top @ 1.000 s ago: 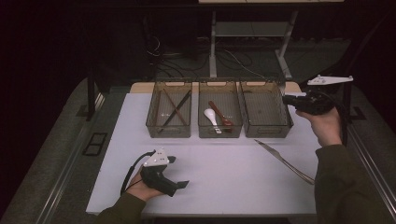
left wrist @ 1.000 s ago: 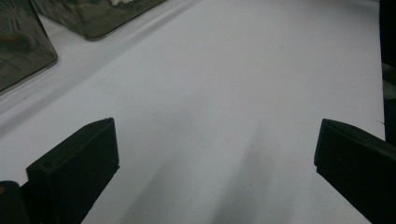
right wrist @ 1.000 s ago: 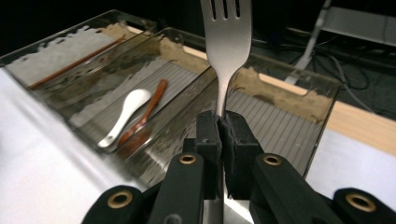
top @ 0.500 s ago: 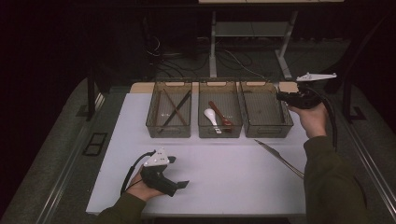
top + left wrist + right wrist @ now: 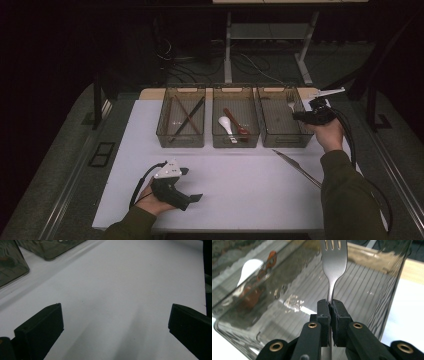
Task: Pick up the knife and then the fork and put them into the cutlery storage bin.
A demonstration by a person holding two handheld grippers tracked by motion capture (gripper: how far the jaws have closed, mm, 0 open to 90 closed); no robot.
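Observation:
My right gripper is shut on the handle of a steel fork, its tines pointing up and away over the right-hand clear bin. From the high view that gripper hovers at the right bin's right rim, the fork above the bin's inside. My left gripper rests low on the white table near the front left, and its jaws stand wide open with bare tabletop between its fingers.
Three clear bins stand in a row at the back: the left with dark chopsticks, the middle with a white spoon and a red-brown spoon. A long metal knife lies on the table by my right forearm.
My right gripper has moved left and down with the fork, from beside the table's right edge to over the right bin. The left gripper has stayed put.

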